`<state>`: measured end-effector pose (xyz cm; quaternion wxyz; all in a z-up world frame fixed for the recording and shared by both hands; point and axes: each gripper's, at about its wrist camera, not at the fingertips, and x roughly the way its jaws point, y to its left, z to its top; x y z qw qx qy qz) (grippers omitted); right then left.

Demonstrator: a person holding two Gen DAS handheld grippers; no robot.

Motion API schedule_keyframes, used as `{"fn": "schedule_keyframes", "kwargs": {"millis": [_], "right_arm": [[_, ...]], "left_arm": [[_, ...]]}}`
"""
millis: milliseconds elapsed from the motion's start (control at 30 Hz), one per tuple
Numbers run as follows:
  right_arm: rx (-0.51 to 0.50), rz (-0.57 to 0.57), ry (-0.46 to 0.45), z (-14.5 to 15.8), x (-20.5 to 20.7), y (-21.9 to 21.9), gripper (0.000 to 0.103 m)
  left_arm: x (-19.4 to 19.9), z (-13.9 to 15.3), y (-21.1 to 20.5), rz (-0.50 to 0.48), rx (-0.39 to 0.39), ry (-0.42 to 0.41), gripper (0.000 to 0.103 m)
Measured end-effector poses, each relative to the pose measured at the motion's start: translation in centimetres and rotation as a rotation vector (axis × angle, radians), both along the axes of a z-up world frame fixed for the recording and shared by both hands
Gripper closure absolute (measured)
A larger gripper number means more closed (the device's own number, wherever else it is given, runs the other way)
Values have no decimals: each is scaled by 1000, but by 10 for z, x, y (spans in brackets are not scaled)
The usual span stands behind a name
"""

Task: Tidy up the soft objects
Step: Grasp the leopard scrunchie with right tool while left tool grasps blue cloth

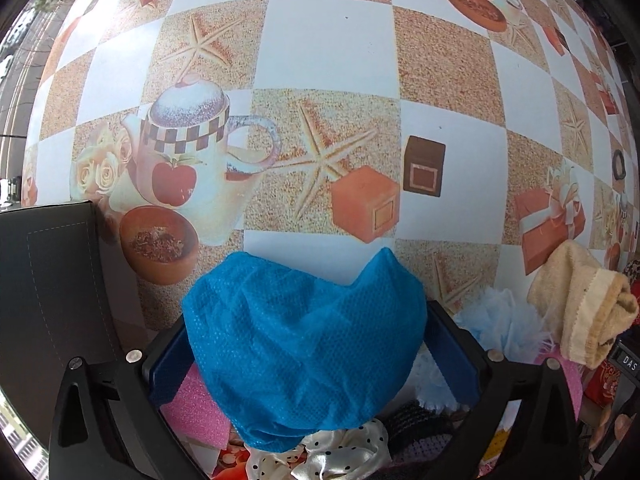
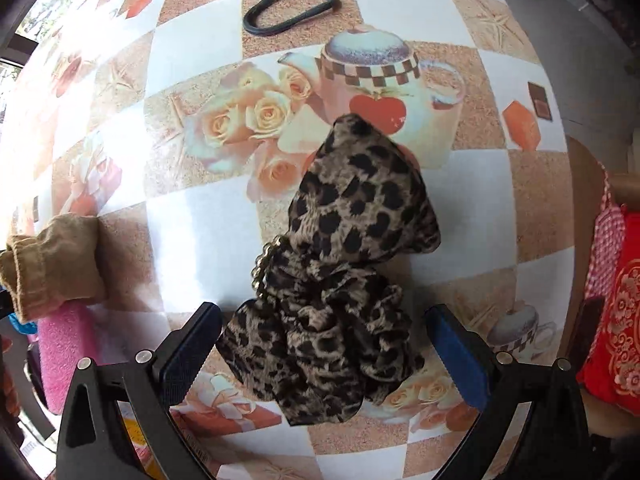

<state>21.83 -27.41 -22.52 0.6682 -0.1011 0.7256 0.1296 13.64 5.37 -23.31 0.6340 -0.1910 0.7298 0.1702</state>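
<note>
In the left wrist view my left gripper [image 1: 308, 344] has its jaws wide around a crumpled blue dimpled cloth [image 1: 304, 340]; the cloth fills the gap and touches both pads, over a pile of soft things. In the right wrist view a leopard-print fabric piece [image 2: 340, 280] with a small chain lies on the patterned tablecloth [image 2: 200, 220]. My right gripper [image 2: 324, 344] is open, its blue pads either side of the fabric's near end, apart from it.
A black box [image 1: 52, 292] stands at the left. A beige towel [image 1: 580, 304], pale blue puff [image 1: 504, 320], pink foam [image 1: 192, 404] and polka-dot satin [image 1: 332, 456] lie nearby. A black ring [image 2: 288, 10], tan cloth [image 2: 52, 260], pink towel [image 2: 68, 352] and red cushion [image 2: 616, 320] show.
</note>
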Motion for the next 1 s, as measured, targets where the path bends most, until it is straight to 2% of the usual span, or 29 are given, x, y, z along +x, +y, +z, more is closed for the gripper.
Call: {"fn": "schedule_keyframes", "kwargs": {"millis": [200, 267, 333, 367, 400, 433, 467, 500, 533, 567, 600, 700, 1000], "right_arm": [[3, -25, 9, 1, 17, -2, 0], [-10, -10, 26, 2, 22, 17, 0], [-6, 2, 15, 5, 21, 19, 7], [-6, 18, 0, 4, 24, 31, 16], [0, 35, -16, 7, 24, 33, 30], [8, 51, -32, 9, 24, 37, 37], [16, 64, -42, 13, 24, 39, 52], [30, 68, -43, 15, 26, 38, 57], [50, 58, -36, 16, 28, 36, 59], [68, 47, -30, 17, 30, 34, 65], [82, 34, -24, 18, 33, 32, 65], [143, 9, -25, 30, 33, 27, 66], [298, 48, -83, 99, 22, 44, 66]], "left_arm": [[-4, -3, 3, 0, -7, 7, 0], [-7, -2, 6, -3, -7, 6, 0], [-8, 2, 4, -7, -1, -12, 4], [-9, 5, 2, -12, 5, -23, 6], [-10, 9, 0, -21, 12, -34, 12], [-10, 12, -2, -32, 17, -46, 22], [-9, 16, -4, -46, 25, -62, 30], [-7, 21, -6, -64, 30, -76, 49], [-5, 24, -6, -75, 19, -87, 62], [-5, 27, -5, -66, -10, -103, 62], [-5, 31, -4, -53, -23, -122, 64], [-5, 49, -3, -49, 5, -175, 65], [-15, 115, -15, -99, 38, -309, 65]]}}
